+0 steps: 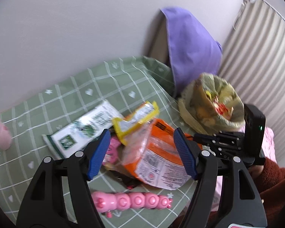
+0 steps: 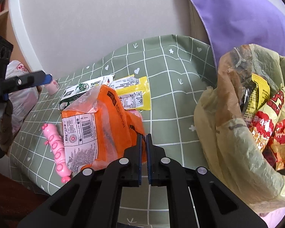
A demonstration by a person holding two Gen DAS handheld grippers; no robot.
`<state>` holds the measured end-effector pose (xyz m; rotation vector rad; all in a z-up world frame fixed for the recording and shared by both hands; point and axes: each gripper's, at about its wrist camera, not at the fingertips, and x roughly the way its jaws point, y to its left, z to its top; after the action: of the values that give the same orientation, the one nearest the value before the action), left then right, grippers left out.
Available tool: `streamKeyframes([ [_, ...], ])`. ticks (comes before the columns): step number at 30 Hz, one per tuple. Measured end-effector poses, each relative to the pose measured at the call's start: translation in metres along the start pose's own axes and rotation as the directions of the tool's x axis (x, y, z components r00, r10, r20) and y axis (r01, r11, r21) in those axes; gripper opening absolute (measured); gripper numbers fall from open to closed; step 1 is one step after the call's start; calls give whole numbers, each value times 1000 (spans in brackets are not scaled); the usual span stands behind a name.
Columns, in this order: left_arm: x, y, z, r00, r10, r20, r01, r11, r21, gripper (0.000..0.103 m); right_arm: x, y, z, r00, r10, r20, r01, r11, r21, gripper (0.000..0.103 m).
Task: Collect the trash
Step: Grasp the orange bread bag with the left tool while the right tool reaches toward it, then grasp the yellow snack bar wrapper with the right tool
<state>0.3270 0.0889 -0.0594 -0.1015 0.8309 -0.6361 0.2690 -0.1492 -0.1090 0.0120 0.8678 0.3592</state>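
Orange wrapper (image 2: 102,125) (barcode right-wrist only)

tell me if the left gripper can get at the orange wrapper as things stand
Probably yes. The left gripper has its jaws wide open, with the orange wrapper lying right between and just beyond them on top of the pile. Nothing covers it; the yellow wrapper only overlaps its far edge.

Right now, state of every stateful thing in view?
left gripper: open, empty, above the orange wrapper
right gripper: shut, empty
trash bag: mouth open, wrappers inside
orange wrapper: torn open, crumpled, on the tablecloth
yellow wrapper: lying flat
white-green wrapper: lying flat
pink toy: on its side
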Motion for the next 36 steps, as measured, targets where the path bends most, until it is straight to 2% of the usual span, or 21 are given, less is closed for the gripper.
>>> streamKeyframes([
  [2, 16, -8, -2, 999, 11, -37, -10, 999, 42, 66, 0, -3, -4, 1000, 7, 4, -7, 1000, 21, 8],
  [4, 43, -15, -5, 994, 53, -92, -43, 994, 101, 66, -1, -5, -7, 1000, 15, 10, -16, 999, 44, 10],
  [6, 64, -20, -8, 985, 104, -141, -82, 985, 149, 64, -5, -5, -10, 1000, 27, 13, -28, 998, 54, 28],
  [7, 77, -22, -9, 976, 135, -168, -106, 980, 171, 48, -8, -5, -11, 999, 36, 16, -37, 998, 50, 51],
  [8, 86, -22, -10, 969, 150, -194, -114, 977, 181, 34, -11, -4, -11, 999, 45, 19, -46, 998, 43, 62],
  [9, 90, -22, -11, 964, 157, -217, -118, 976, 181, 29, -14, -3, -10, 998, 55, 24, -55, 998, 33, 62],
  [10, 85, -23, -10, 968, 145, -207, -111, 980, 168, 24, -18, -2, -9, 998, 58, 27, -58, 998, 21, 62],
  [12, 70, -23, -10, 977, 117, -180, -91, 985, 145, 22, -24, -1, -6, 998, 62, 28, -62, 998, 2, 62],
  [15, 31, -15, -11, 986, 133, -105, -121, 987, 110, 21, -32, -2, 1, 997, 31, 67, -31, 1000, -1, 62],
  [17, 3, 3, -9, 989, 143, -37, -142, 990, 27, 21, -31, -3, 6, 996, 25, 85, -25, 1000, 9, 62],
  [20, -30, 35, -6, 972, 226, 56, -218, 968, -122, 21, -15, 3, 15, 998, 41, 48, -41, 999, -6, 61],
  [21, -38, 41, -6, 966, 249, 76, -236, 960, -149, 21, -8, 7, 18, 998, 47, 40, -46, 999, -27, 60],
  [22, -49, 50, -6, 950, 295, 98, -275, 945, -178, 21, -2, 13, 21, 998, 58, 36, -56, 997, -54, 59],
  [25, -70, 66, -7, 925, 359, 125, -324, 917, -232, 22, 16, 26, 37, 996, 74, 42, -68, 989, -131, 57],
  [29, -89, 73, -11, 908, 393, 147, -344, 897, -276, 23, 47, 30, 74, 990, 135, 34, -129, 980, -149, 57],
  [32, -92, 77, -15, 902, 413, 126, -364, 884, -294, 23, 80, 31, 99, 992, 125, 26, -120, 980, -157, 57],
  [36, -92, 78, -17, 899, 425, 110, -376, 875, -307, 23, 106, 26, 101, 989, 138, -44, -143, 981, -133, 54],
])
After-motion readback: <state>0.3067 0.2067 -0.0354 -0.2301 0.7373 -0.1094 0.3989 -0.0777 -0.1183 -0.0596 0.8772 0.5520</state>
